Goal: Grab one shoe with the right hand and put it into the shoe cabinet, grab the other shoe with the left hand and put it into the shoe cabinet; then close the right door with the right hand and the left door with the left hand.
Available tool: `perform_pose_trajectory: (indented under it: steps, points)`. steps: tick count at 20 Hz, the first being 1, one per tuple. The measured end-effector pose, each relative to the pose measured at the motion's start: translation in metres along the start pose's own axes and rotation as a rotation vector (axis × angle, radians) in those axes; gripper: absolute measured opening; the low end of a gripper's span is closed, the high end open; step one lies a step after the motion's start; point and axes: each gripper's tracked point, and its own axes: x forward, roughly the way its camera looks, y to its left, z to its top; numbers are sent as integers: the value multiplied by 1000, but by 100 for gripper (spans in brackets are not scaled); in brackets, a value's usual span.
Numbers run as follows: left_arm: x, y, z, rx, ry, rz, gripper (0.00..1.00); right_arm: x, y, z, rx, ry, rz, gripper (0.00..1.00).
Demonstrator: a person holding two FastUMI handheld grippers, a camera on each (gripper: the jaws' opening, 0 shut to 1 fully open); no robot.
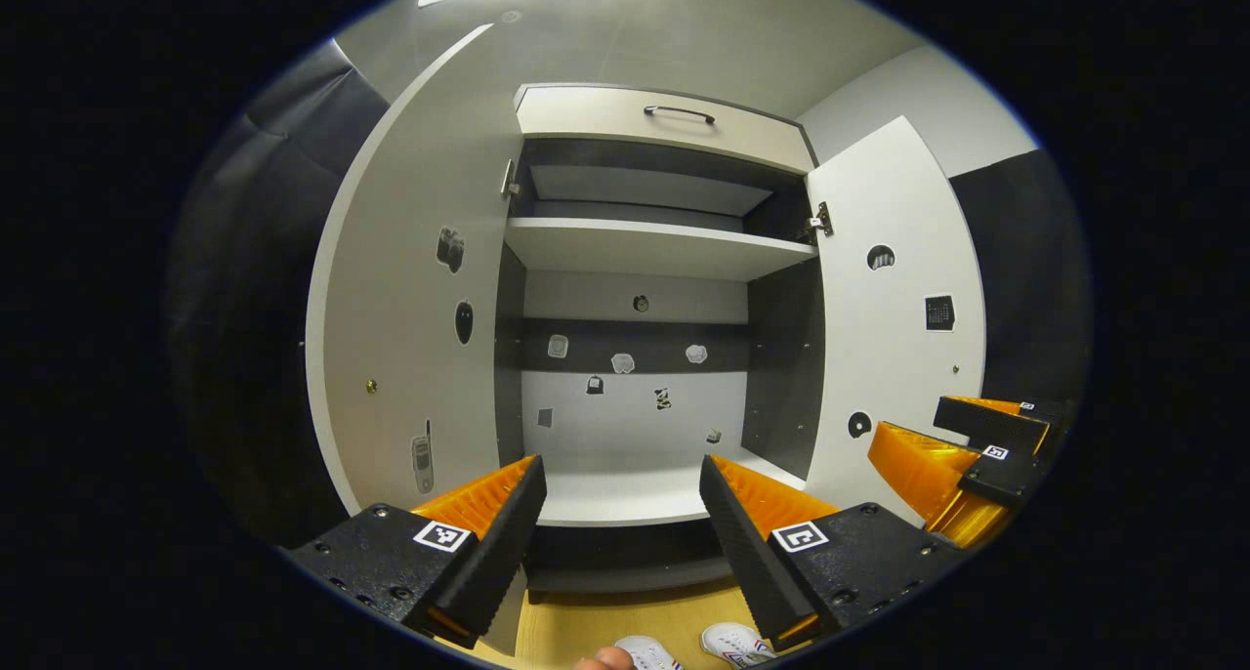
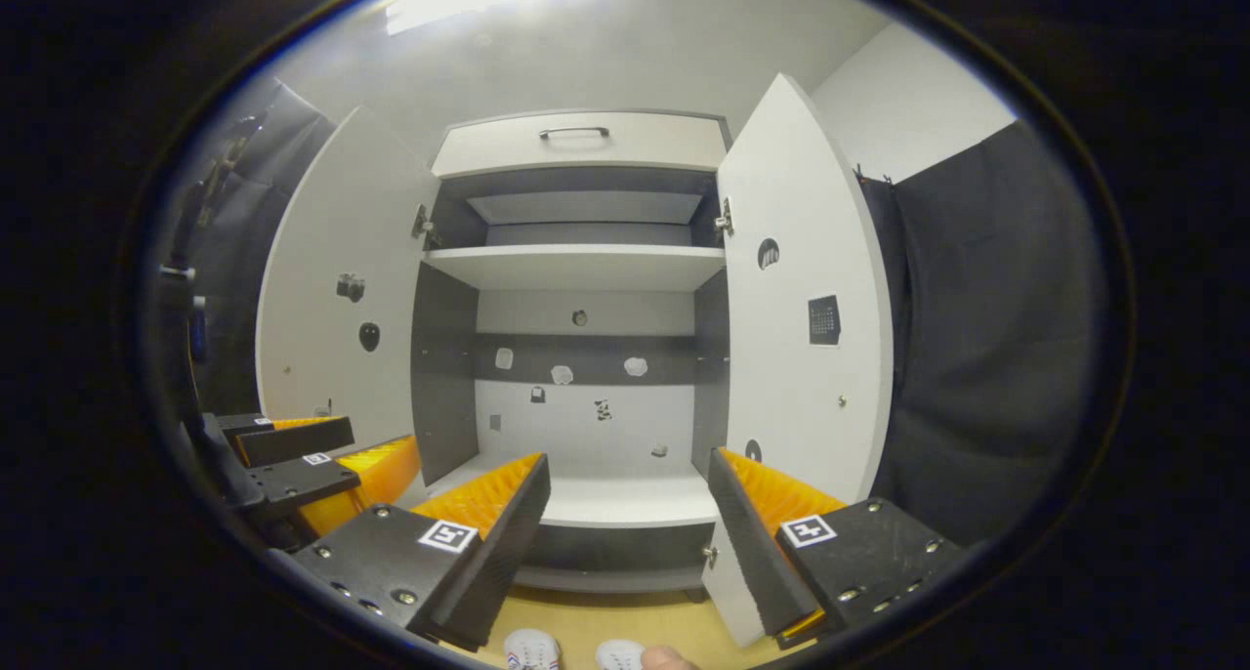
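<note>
**Both shoes on the floor, cabinet wide open, nothing grasped yet**

I take the shoe cabinet (image 1: 645, 250) as my landmark; both its doors stand swung out, the left door (image 1: 410, 338) and the right door (image 1: 894, 328), and the bottom shelf (image 1: 635, 494) inside it is bare; the two white shoes sit on the wooden floor (image 1: 605, 616) in front of the cabinet's base, one shoe (image 1: 646, 652) beside the other shoe (image 1: 734, 643), both cut off at the low edge of the left gripper view; the right gripper view catches the pair in front of the cabinet too.

My left gripper (image 1: 620, 533) has its fingers spread wide apart with nothing between them; my right gripper (image 2: 625, 538) is likewise parted and empty; in the left gripper view the right one sits off toward the cabinet's right door.

Both are held level and aimed straight at the cabinet's interior, well above the shoes.

The step in hand, as I judge it, is the first grab with the right; to do it well I would tip that gripper downward toward the floor in front of the cabinet, keep the fingers spread until they straddle one shoe's sides, and clamp near the collar so the shoe hangs steady; I would keep the left gripper back from the cabinet's opening so the two don't collide.
</note>
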Motion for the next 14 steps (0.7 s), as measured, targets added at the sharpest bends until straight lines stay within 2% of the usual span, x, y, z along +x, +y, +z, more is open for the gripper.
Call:
perform_pose_trajectory:
  steps: [4, 7, 9, 12, 14]
  points:
    - [1, 5, -1, 2, 3, 12, 96, 3, -3, -5, -1, 17, -10, 97]
    - [1, 13, 0, 9, -1, 34, 96, 8, -8, -37, -5, 85, -4, 97]
    - [1, 19, -1, 12, -2, 53, 96, 9, -12, -73, -12, 171, 0, 95]
    - [0, 26, -4, 10, 7, 72, 96, 5, -11, -145, -24, 341, 21, 98]
    - [0, 29, -8, 8, 17, 81, 96, -4, -8, -191, -33, 446, 35, 84]
